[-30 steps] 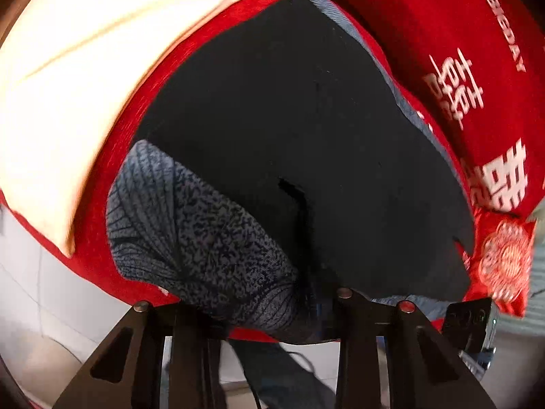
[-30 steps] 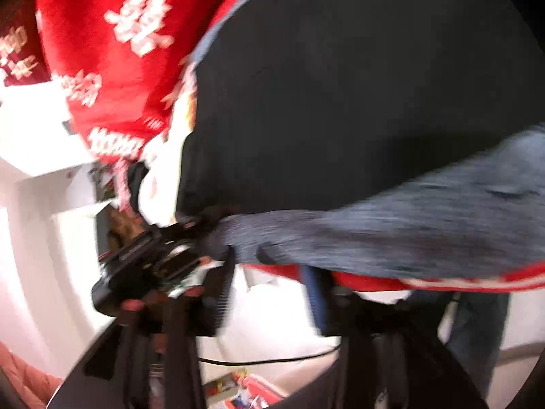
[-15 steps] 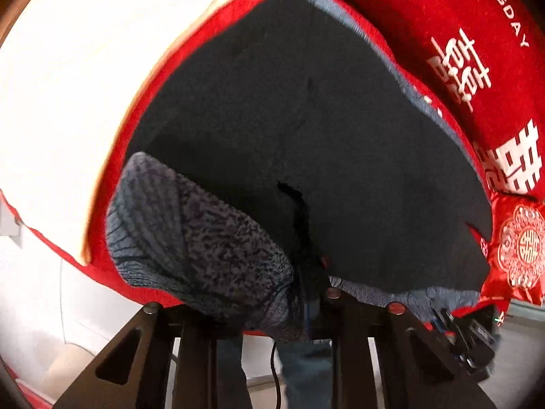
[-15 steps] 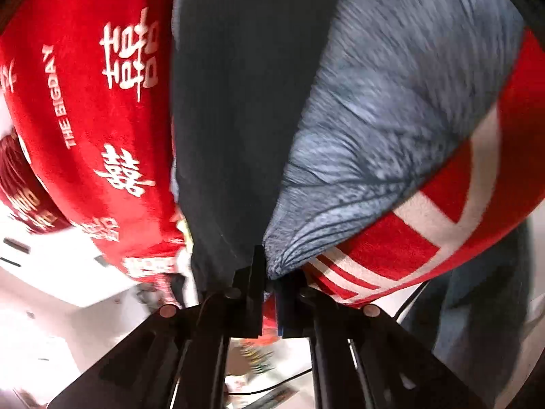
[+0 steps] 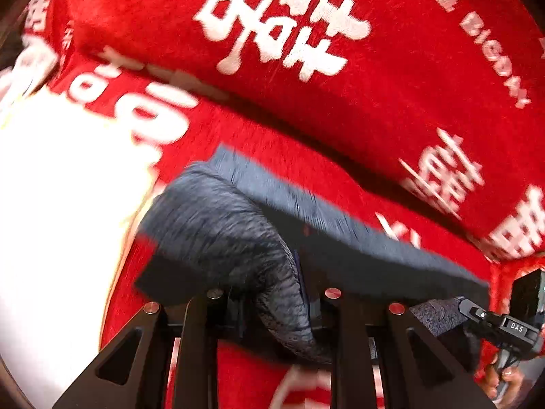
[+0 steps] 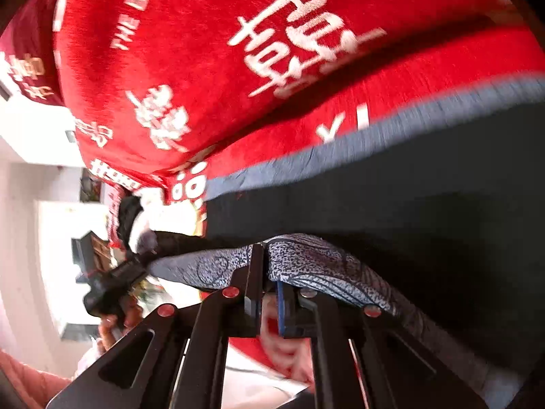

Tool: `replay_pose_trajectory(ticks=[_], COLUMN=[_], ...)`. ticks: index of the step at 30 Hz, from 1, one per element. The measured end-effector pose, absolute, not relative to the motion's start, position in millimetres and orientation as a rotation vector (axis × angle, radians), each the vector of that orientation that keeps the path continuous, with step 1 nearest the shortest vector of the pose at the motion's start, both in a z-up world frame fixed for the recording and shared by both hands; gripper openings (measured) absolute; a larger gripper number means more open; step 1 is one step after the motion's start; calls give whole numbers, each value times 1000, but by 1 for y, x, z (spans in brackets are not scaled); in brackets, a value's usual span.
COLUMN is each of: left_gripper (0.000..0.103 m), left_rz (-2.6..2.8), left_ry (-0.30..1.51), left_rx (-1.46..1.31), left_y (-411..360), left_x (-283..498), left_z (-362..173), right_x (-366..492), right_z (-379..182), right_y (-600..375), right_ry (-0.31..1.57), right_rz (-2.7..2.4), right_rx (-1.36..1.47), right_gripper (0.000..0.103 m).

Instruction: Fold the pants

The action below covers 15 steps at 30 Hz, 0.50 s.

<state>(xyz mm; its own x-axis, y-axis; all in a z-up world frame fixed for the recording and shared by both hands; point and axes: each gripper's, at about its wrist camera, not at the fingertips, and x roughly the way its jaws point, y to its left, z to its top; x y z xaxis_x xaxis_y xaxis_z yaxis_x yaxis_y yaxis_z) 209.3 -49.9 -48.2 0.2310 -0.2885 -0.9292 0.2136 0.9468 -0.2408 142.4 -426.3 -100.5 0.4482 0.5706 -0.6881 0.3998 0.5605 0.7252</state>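
Note:
The dark pants (image 5: 340, 248) with a grey patterned lining lie on a red bedspread (image 5: 306, 109); they also show in the right wrist view (image 6: 408, 204). My left gripper (image 5: 272, 306) is shut on a bunched grey edge of the pants (image 5: 238, 238) and holds it over the dark cloth. My right gripper (image 6: 269, 293) is shut on the grey patterned edge (image 6: 306, 262) at the other end. The other gripper shows at the left of the right wrist view (image 6: 109, 283) and at the right of the left wrist view (image 5: 504, 323).
A red blanket with white characters (image 6: 238, 51) rises behind the pants. A white patch of the bedspread (image 5: 61, 204) is at the left. White furniture and a wall (image 6: 44, 238) lie beyond the bed edge.
Both grippers have carried the held edge of the pants forward over the dark cloth toward the red blanket. The views now look low across the bed.

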Motion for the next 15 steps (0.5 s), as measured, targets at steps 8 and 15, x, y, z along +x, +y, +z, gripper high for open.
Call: replay_pose_trajectory(ticks=[8,15], left_gripper=[35,76], left_rz=[-228,-173], left_ry=[1318,1229], left_rx=[33,118], left_y=[-82,-55], left_x=[260,240], left_z=[-119,-60], right_x=[214,204], right_z=[-195,-145], right_y=[-457,-455], right_ry=[1300,1263], right_rz=[135,102], right_rx=[1021,927], right_gripper=[8,55])
